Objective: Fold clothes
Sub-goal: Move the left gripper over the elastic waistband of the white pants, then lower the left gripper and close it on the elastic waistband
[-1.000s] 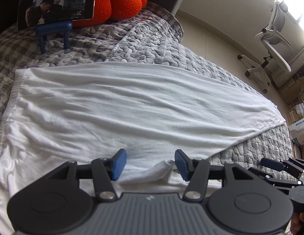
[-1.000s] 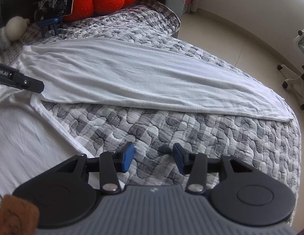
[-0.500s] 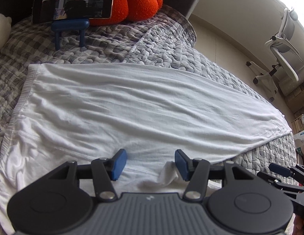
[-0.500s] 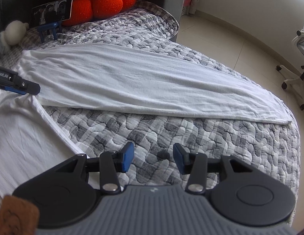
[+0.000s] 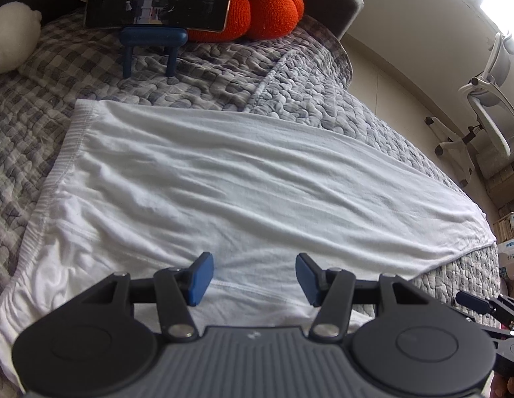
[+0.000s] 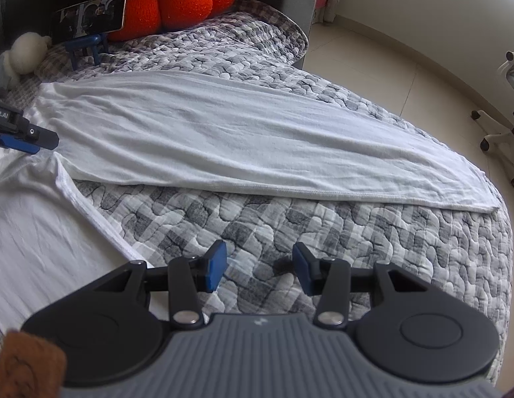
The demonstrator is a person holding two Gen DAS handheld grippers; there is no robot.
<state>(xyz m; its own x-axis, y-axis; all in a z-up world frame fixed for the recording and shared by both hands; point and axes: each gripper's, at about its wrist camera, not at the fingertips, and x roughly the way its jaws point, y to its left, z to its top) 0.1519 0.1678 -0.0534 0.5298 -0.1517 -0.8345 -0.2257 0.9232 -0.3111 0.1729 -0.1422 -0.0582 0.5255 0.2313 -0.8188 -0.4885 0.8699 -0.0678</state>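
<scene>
Left hand-held gripper (image 5: 251,277) hangs low over the near part of the white garment (image 5: 243,179), its blue pads spread apart with nothing between them; a stitched seam of the cloth runs just below the gap. Its tip also shows at the left edge of the right wrist view, over the spot where the garment's two long panels meet. The garment lies spread on the quilted grey bedspread (image 6: 340,232): one long panel stretches away to the right toward the bed's edge, and a second panel runs down toward the lower left of the right wrist view, with bare quilt between them.

The fabric looks like thin knit, light and limp, lying in soft ripples. It would likely sag and drape from any pinch point, and a hold taken mid-panel would probably bunch it. The stitched hems and the ribbed band along the left end look the firmest places to grip, since doubled cloth gives the pads more to bite on. The padded quilt beneath may yield, so a pinch could catch bedding along with cloth.

Right hand-held gripper (image 6: 259,267) hovers over bare quilt between the panels, jaws apart and empty, near the hem of the lower-left panel.
</scene>
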